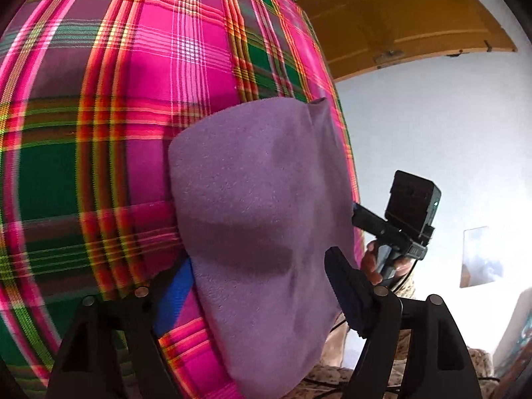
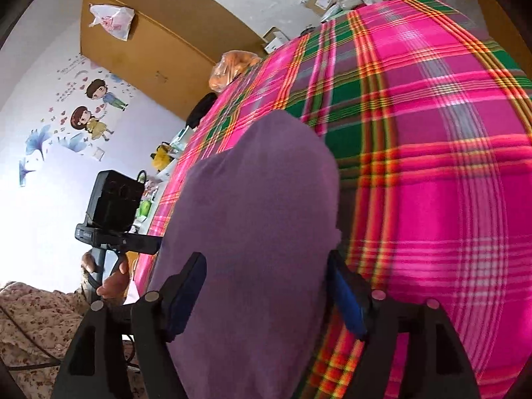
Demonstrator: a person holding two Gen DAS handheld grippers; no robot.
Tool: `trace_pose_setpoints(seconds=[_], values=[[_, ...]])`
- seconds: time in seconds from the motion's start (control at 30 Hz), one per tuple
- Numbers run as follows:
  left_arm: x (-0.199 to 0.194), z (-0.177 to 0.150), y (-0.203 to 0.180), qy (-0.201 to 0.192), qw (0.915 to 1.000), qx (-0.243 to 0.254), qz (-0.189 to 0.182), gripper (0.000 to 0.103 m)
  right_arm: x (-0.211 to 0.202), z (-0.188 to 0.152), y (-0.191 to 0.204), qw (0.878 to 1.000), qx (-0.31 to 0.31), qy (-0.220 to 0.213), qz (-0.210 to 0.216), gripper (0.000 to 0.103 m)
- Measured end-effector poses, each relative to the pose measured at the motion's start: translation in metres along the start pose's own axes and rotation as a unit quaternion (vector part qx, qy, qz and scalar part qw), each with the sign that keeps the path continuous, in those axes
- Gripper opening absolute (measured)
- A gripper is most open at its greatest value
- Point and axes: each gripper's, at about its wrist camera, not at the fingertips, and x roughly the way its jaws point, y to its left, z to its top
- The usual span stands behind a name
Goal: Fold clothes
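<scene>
A purple cloth (image 2: 252,232) is spread on the pink-and-green plaid bedcover (image 2: 432,133); it is flanked, unpressed, by the wide-spread jaws of both the left gripper (image 1: 259,299) and right gripper (image 2: 266,296); cartoon stickers (image 2: 89,106) are seen on the white wall, beside a yellow wardrobe (image 2: 159,40).

**Setting: a bedroom in a home**

Domestic room, lived in. White wall (image 2: 50,206) carries cartoon stickers (image 2: 91,109) of two children with hearts and blue flowers. A tall yellow-brown wooden wardrobe (image 2: 156,46) stands against it, with a plastic bag (image 2: 113,20) hanging on it. The surface in front is covered with a pink-and-green plaid sheet (image 2: 432,166). Small household clutter, boxes and bags (image 2: 232,66), lies along its far edge. A floral quilted fabric (image 2: 40,326) shows at the lower left.
</scene>
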Motion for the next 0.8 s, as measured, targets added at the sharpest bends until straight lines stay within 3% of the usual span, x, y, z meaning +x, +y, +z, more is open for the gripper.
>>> trace_pose_setpoints(seconds=[0.23,0.4,0.47,0.67,0.8], values=[[-0.002,-0.003,-0.006,-0.002,0.9999,-0.002,0.016,0.079,-0.005,-0.004,-0.001,1.000,-0.001,-0.005,-0.019,0.063],[-0.005,-0.009,-0.012,-0.012,0.9984,0.013,0.054,0.074,-0.005,-0.006,-0.003,0.999,0.006,-0.011,-0.051,0.038],[-0.006,-0.011,-0.013,-0.019,0.9965,0.007,0.081,0.060,-0.005,-0.006,-0.006,0.998,0.014,-0.015,-0.055,0.036],[-0.007,-0.019,-0.018,-0.044,0.9928,0.015,0.110,0.055,-0.002,-0.010,0.007,0.995,-0.007,-0.027,-0.099,0.032],[-0.009,-0.021,-0.017,-0.056,0.9924,0.009,0.110,0.054,0.000,-0.012,0.010,0.993,-0.003,-0.037,-0.112,0.029]])
